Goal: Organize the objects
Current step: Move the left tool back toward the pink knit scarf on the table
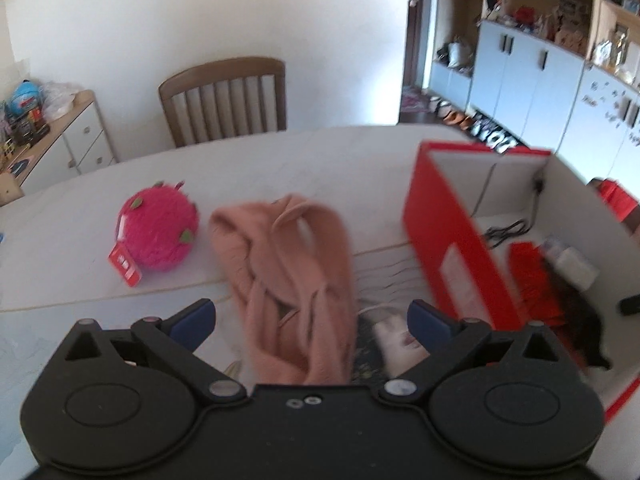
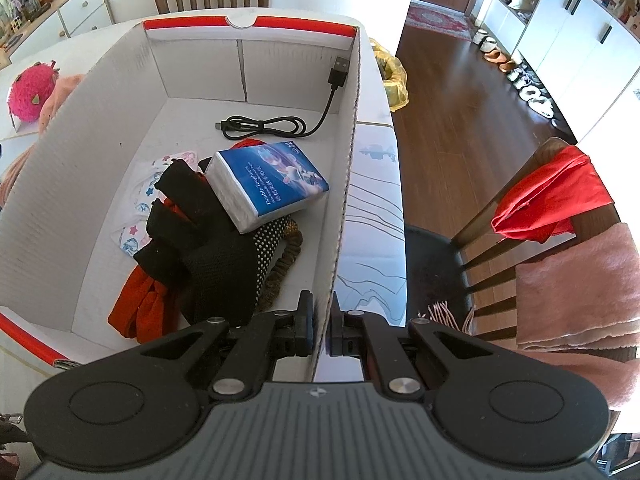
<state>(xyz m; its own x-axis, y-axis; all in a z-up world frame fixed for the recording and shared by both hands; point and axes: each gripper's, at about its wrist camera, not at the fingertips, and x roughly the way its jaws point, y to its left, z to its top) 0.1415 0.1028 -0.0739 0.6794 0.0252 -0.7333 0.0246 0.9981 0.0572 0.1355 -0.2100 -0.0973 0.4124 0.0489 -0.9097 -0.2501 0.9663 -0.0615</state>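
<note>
A red-and-white cardboard box [image 1: 448,236] stands on the table at the right; its wall also shows in the right wrist view [image 2: 348,168]. Inside lie a blue tissue pack [image 2: 268,182], a black dotted glove [image 2: 216,248], red cloth [image 2: 140,312], a black USB cable [image 2: 272,124] and patterned masks. My right gripper [image 2: 320,328] is shut on the box's right wall. My left gripper [image 1: 312,320] is open just above a pink knitted cloth [image 1: 288,276] lying between its fingers. A pink fuzzy plush ball [image 1: 158,232] with a red tag sits left of the cloth.
A wooden chair [image 1: 228,100] stands behind the table. Another chair [image 2: 560,248] at the right carries red and pink cloths. A yellow item [image 2: 394,76] lies beyond the box. A drawer cabinet [image 1: 68,140] stands at the far left.
</note>
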